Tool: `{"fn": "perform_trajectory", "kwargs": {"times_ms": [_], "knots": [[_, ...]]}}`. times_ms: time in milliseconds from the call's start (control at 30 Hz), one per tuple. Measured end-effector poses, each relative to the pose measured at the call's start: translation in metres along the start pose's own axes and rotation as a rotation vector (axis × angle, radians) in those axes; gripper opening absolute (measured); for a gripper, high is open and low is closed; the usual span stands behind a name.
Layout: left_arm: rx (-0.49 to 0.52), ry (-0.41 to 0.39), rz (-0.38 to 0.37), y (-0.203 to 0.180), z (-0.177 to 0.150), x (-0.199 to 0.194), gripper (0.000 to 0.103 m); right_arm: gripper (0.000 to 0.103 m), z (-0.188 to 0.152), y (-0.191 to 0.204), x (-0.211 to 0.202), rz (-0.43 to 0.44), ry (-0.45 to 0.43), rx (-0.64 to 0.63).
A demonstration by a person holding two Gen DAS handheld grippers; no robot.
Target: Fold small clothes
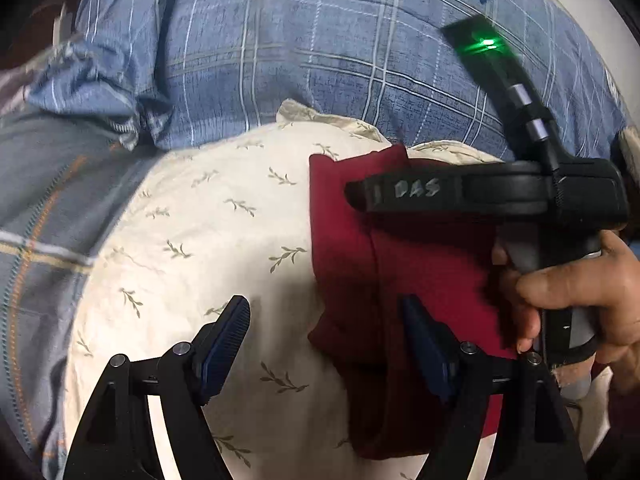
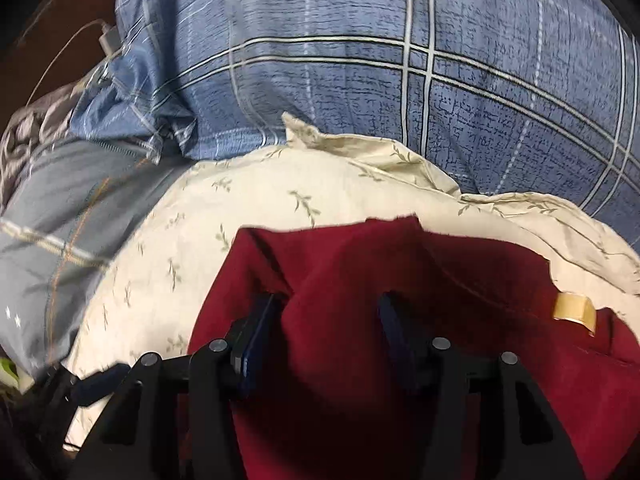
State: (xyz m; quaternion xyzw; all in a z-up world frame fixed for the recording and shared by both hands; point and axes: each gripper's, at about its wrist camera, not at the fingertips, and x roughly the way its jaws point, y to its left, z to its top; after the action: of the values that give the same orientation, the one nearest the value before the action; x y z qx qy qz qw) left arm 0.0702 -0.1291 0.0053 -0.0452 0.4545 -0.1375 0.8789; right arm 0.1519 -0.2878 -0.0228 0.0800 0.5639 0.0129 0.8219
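Blue plaid bedding [image 2: 360, 80] fills the background; on it lies a cream leaf-print pillow [image 1: 192, 248], carrying the dark red garment [image 2: 340, 272]. Left view alone shows the right gripper [image 1: 352, 196], held in a hand [image 1: 580, 292] above the garment; right view alone shows a tan label [image 2: 574, 310] and a white charger [image 2: 108, 42]. Left gripper [image 1: 328, 320] fingers spread, straddling the garment's edge. Right fingers released, a raised fold between them.

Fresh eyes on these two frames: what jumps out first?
A dark red fabric garment spread on a cream leaf-print cloth, bright against the blue plaid bedding behind. The right tongs stand over a raised fold of it, pads apart. A green light glows on the black handheld device at upper right in the left view.
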Motion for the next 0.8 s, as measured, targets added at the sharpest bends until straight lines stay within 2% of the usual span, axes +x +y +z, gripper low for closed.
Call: {"fn": "perform_trajectory", "kwargs": {"times_ms": [67,133,167,200,267,333,367,400,433,500,633,733,767,800], "knots": [[-0.048,0.017,-0.039,0.007,0.001,0.001,0.078,0.06,0.004,-0.002,-0.01,0.051,0.005,0.041],[-0.065,0.018,-0.051,0.009,0.002,0.002,0.076,0.079,0.008,0.002,-0.013,0.113,0.019,0.072],[-0.061,0.018,-0.048,0.009,0.002,0.003,0.076,0.092,0.009,0.005,-0.01,0.126,0.032,0.071],[-0.049,0.017,-0.04,0.007,0.002,0.003,0.076,0.097,0.009,0.011,-0.007,0.124,0.048,0.058],[-0.034,0.014,-0.034,0.005,0.001,0.003,0.076,0.097,0.012,0.026,0.008,0.025,0.086,-0.023],[-0.037,0.011,-0.041,0.006,0.001,0.002,0.076,0.091,0.01,0.033,0.016,-0.058,0.077,-0.065],[-0.047,0.006,-0.046,0.008,0.002,0.001,0.076,0.082,0.009,0.03,0.014,-0.064,0.063,-0.056],[-0.056,0.003,-0.052,0.01,0.002,0.001,0.076,0.067,0.007,0.028,0.011,-0.066,0.045,-0.049],[-0.067,-0.001,-0.064,0.011,0.002,0.0,0.076,0.057,0.005,0.022,0.001,-0.057,0.012,-0.043],[-0.073,-0.011,-0.089,0.009,0.002,0.0,0.076,0.025,0.002,0.009,-0.015,0.021,-0.022,-0.016],[-0.036,-0.014,-0.158,-0.003,0.0,0.005,0.079,0.016,-0.003,-0.01,-0.034,0.091,-0.043,0.023],[-0.055,-0.003,-0.192,-0.006,0.001,0.018,0.076,0.015,-0.002,-0.013,-0.039,0.086,-0.039,0.012],[-0.066,-0.008,-0.205,-0.005,0.001,0.019,0.072,0.015,-0.003,-0.014,-0.039,0.087,-0.037,0.014],[-0.092,-0.008,-0.234,-0.001,0.002,0.02,0.055,0.015,-0.003,-0.015,-0.04,0.096,-0.031,0.021]]}}
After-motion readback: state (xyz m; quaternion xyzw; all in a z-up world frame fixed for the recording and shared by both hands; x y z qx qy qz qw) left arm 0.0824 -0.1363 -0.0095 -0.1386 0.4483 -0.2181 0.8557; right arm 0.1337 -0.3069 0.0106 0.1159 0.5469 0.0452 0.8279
